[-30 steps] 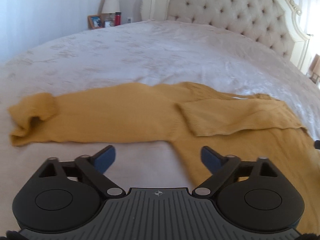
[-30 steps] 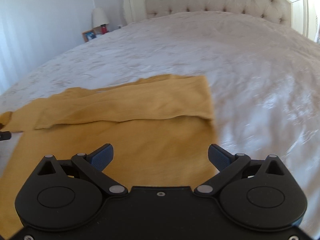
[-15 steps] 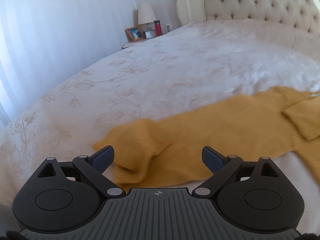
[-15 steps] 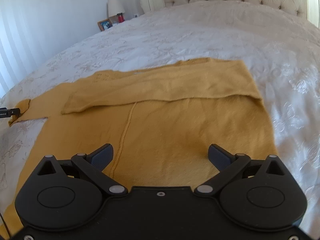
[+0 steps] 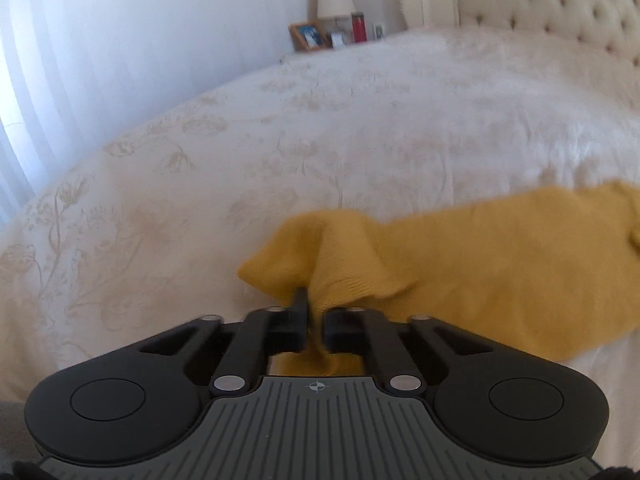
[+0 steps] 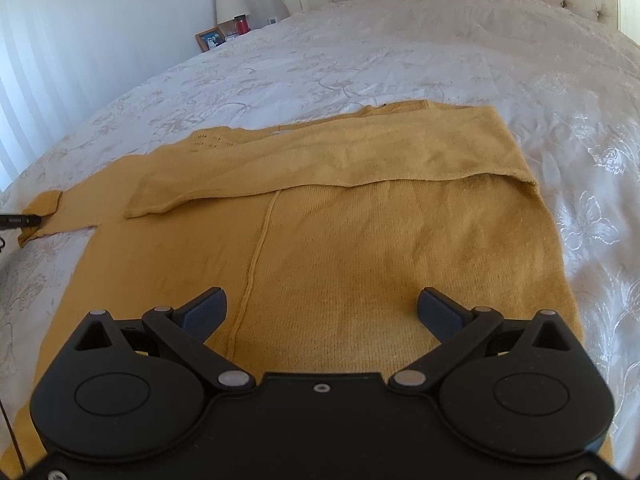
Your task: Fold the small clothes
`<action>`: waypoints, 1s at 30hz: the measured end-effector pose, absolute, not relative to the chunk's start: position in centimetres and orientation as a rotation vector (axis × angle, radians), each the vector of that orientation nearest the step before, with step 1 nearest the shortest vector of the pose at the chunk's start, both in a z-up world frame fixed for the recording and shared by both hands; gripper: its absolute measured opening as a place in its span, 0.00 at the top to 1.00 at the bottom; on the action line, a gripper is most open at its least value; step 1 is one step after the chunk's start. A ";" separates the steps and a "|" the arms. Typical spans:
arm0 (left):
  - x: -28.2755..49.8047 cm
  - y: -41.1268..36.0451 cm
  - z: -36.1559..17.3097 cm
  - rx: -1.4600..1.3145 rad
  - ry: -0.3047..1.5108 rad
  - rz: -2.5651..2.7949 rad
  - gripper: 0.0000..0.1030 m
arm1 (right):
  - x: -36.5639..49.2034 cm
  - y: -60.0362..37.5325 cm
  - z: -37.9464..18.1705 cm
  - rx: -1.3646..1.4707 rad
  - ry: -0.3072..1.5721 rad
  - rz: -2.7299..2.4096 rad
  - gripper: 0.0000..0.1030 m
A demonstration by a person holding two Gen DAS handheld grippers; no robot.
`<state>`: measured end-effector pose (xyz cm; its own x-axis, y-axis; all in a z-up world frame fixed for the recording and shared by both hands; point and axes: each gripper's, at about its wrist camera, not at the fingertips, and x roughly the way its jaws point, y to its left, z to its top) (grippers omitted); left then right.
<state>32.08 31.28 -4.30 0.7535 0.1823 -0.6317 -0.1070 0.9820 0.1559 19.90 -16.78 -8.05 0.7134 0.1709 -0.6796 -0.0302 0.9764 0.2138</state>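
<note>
In the left wrist view, your left gripper (image 5: pixel 311 312) is pinching the cuff of the yellow sweater (image 5: pixel 500 264), which is lying on the white bedspread (image 5: pixel 320 128). In the right wrist view, your right gripper (image 6: pixel 322 312) is hovering spread wide above the sweater's body, gripping nothing.

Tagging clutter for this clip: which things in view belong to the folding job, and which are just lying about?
In the job:
- yellow sweater
- its sleeve cuff, pinched in the left tongs
- right tongs, open above the sweater

Lying about:
- lamp
- picture frame
- red bottle
</note>
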 end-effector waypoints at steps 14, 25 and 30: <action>31.2 18.7 7.8 -0.229 0.476 -0.229 0.94 | 18.4 -18.5 -7.9 0.263 0.760 0.124 0.01; 34.3 3.5 3.3 -0.252 0.556 -0.479 0.73 | 16.9 -21.8 -7.7 0.315 0.739 0.076 0.01; 32.4 2.3 0.4 -0.228 0.590 -0.527 0.36 | 16.9 -22.7 -7.4 0.308 0.731 0.061 0.01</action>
